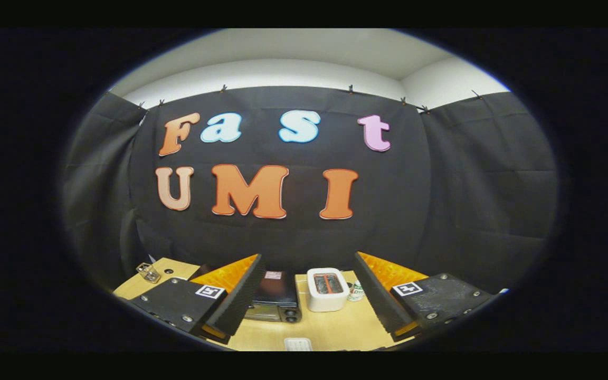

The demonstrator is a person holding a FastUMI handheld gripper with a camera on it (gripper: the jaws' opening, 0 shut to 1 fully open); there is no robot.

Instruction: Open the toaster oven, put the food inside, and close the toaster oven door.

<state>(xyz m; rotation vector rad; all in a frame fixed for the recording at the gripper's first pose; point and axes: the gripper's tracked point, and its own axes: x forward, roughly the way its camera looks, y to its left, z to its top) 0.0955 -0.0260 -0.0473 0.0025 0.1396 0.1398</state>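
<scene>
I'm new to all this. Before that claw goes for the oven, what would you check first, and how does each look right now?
1. Claw open and holding nothing: ok, fingers spread wide, nothing between them.
2. Oven in sight: ok, dark box on the table ahead, just inside the left finger.
3. Oven door shut: cannot tell, the front is small and seen from above.
4. Handle located: cannot tell, too small to make out.
5. Path free: ok, bare table between the fingers and the oven; the white toaster stands beside it, apart.
6. Food located: cannot tell, nothing is plainly food.
</scene>
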